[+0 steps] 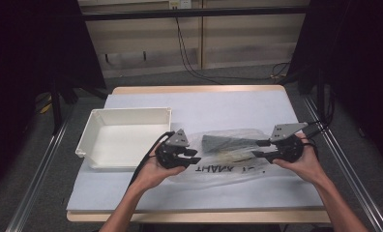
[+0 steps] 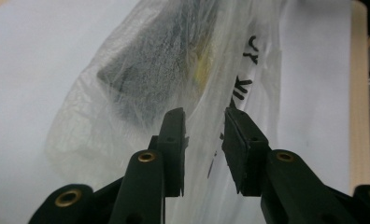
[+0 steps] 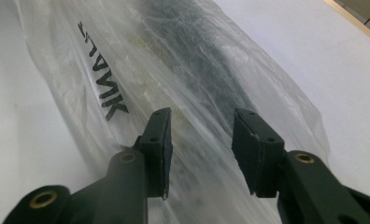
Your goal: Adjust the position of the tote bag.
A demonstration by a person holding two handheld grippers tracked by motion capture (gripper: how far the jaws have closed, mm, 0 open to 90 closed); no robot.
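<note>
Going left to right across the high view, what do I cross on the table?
White tray → left gripper → clear plastic bag with a dark item inside → right gripper.

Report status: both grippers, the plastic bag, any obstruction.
Left gripper open, right gripper open, one at each end of the plastic bag. Bag flat on table, ungripped. White bin left, clear.

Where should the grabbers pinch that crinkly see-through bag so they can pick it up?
Probably at its two ends, one from each side. The plastic bag lies flat and long across the table, with a dark thing in its middle. The left gripper and right gripper already face those ends, open. Loose film bunches easily between fingers.
</note>
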